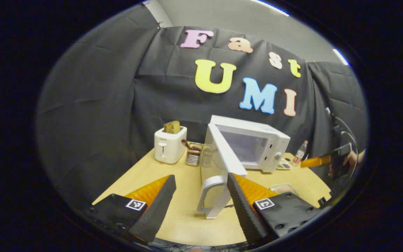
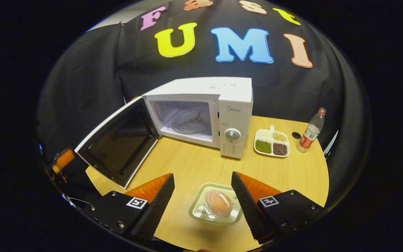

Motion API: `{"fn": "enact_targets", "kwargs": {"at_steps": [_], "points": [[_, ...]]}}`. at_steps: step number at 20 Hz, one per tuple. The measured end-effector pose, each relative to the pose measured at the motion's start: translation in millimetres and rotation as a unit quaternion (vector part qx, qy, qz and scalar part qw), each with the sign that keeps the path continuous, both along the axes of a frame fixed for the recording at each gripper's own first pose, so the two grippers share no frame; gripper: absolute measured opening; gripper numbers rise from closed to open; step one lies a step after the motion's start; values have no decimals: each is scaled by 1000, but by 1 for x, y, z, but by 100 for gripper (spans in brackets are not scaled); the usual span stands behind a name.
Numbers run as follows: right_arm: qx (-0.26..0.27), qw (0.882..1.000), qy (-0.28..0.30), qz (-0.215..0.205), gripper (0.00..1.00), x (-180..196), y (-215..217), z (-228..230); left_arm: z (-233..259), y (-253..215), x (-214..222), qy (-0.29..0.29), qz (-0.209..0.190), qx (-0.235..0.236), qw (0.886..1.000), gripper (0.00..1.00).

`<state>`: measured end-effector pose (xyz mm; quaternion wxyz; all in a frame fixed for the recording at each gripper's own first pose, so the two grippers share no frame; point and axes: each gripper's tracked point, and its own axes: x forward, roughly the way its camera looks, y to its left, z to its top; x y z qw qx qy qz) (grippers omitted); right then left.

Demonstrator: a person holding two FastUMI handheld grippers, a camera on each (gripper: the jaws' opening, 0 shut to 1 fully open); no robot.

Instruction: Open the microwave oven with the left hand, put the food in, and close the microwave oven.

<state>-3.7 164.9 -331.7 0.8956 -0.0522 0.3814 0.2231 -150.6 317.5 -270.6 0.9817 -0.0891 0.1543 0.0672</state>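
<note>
Right hand-held gripper (image 2: 203, 199) spread wide, straddling food (image 2: 218, 202) in tray (image 2: 198, 210) on near counter (image 2: 194, 164), not gripping. Left hand-held gripper (image 1: 201, 196) apart beside door handle (image 1: 210, 196). Microwave (image 2: 233, 105) open. Risk: tray slipping, or clipping swung-out door (image 2: 117, 147).

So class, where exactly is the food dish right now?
In the right gripper view the food dish sits on the table between the open right hand-held gripper fingers, in front of the microwave.

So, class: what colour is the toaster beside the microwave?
White toaster, clearest in the left gripper view.
</note>
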Motion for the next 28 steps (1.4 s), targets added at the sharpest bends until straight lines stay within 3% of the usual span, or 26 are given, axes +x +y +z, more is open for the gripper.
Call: {"fn": "enact_targets", "kwargs": {"at_steps": [4, 12, 14, 17, 18, 19, 21, 22, 23, 24, 28], "points": [[-41, 998, 49, 21, 100, -3, -30, -53, 71, -52, 27, -67, -4, 9, 998, 97], [-81, 989, 99, 73, 100, -2, -40, -124, 171, -128, 63, -117, -11, 73, 990, 96], [-95, 986, 106, 85, 100, -1, -40, -137, 174, -147, 64, -116, -13, 67, 991, 96], [-75, 980, 150, 103, 99, -13, -27, -155, 166, -157, 57, -99, 3, 74, 992, 96], [-84, 979, 150, 108, 90, -14, -26, -157, 161, -161, 55, -91, 8, 75, 993, 96], [-92, 977, 146, 121, 80, -13, -26, -156, 157, -162, 52, -84, 13, 76, 994, 94], [-112, 974, 130, 145, 71, -8, -26, -153, 153, -165, 49, -75, 17, 75, 994, 96], [-122, 972, 122, 157, 62, -10, -28, -152, 153, -165, 49, -73, 18, 76, 994, 97], [-142, 972, 102, 155, 62, -3, -31, -144, 156, -164, 50, -74, 19, 79, 994, 98], [-158, 971, 80, 161, 50, 0, -33, -139, 160, -161, 50, -78, 21, 82, 993, 99], [-244, 951, -62, 177, 49, 30, -31, -84, 177, -156, 58, -98, 13, 82, 992, 96]]}}
